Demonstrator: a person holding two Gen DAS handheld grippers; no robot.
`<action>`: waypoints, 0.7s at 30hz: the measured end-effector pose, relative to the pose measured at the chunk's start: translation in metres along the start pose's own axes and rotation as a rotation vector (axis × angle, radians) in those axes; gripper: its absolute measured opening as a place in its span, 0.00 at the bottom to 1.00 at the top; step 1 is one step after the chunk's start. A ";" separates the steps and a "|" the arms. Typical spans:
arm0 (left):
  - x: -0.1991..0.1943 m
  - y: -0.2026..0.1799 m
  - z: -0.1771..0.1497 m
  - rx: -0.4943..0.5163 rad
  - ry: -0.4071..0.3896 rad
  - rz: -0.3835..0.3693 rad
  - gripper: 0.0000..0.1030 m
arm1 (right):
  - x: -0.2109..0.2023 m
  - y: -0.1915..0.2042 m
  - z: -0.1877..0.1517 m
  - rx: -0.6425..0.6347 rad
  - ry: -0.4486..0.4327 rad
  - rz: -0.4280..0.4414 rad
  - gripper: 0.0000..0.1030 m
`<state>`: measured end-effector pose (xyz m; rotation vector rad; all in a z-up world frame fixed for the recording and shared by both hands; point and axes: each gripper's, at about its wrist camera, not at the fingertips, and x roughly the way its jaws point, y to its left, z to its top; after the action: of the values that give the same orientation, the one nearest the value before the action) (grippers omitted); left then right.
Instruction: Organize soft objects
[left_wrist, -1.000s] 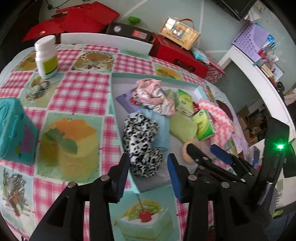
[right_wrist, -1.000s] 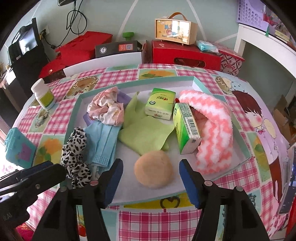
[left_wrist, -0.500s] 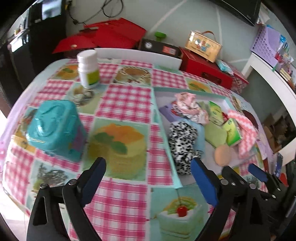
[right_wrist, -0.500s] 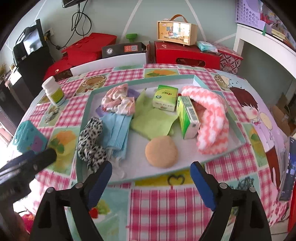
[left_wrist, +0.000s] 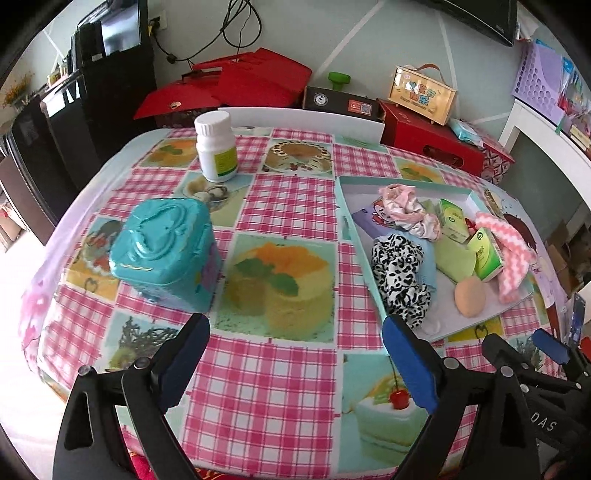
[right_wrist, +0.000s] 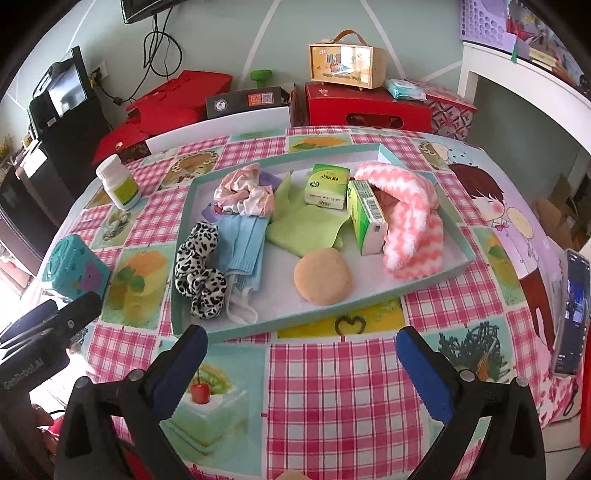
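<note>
A shallow teal-rimmed tray (right_wrist: 424, 288) holds the soft things: a leopard-print scrunchie (right_wrist: 199, 273), a blue face mask (right_wrist: 243, 243), a pink and white scrunchie (right_wrist: 243, 192), a green cloth (right_wrist: 303, 229), a beige puff (right_wrist: 322, 281) and a fluffy pink zigzag band (right_wrist: 410, 221). Two green tissue packs (right_wrist: 327, 182) lie among them. My right gripper (right_wrist: 301, 334) hangs in front of the tray's near rim, its jaws opening with nothing between them. My left gripper (left_wrist: 295, 328) is open and empty over the checked cloth, left of the tray (left_wrist: 341, 206).
A teal tin (left_wrist: 166, 251) stands on the tablecloth to the left of the tray, with a white pill bottle (left_wrist: 216, 147) behind it. A phone (right_wrist: 569, 310) lies at the table's right edge. Red boxes and a white panel sit behind the table.
Both grippers have opened wide and drawn back from the tray toward the near table edge. The left one has swung left, off the leopard scrunchie, which stays in the tray.
</note>
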<state>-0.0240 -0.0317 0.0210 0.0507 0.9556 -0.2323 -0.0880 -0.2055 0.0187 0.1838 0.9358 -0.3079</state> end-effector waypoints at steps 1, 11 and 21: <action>-0.001 0.000 -0.001 0.004 -0.003 0.006 0.92 | 0.000 0.000 0.000 0.000 0.000 -0.002 1.00; -0.009 0.002 -0.008 0.029 -0.005 0.028 0.92 | -0.003 0.002 -0.002 -0.008 -0.014 -0.021 1.00; -0.008 0.006 -0.012 0.018 0.016 0.074 0.92 | -0.003 0.003 -0.002 -0.013 -0.015 -0.021 1.00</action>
<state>-0.0368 -0.0229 0.0205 0.1042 0.9654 -0.1729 -0.0905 -0.2017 0.0202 0.1598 0.9255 -0.3224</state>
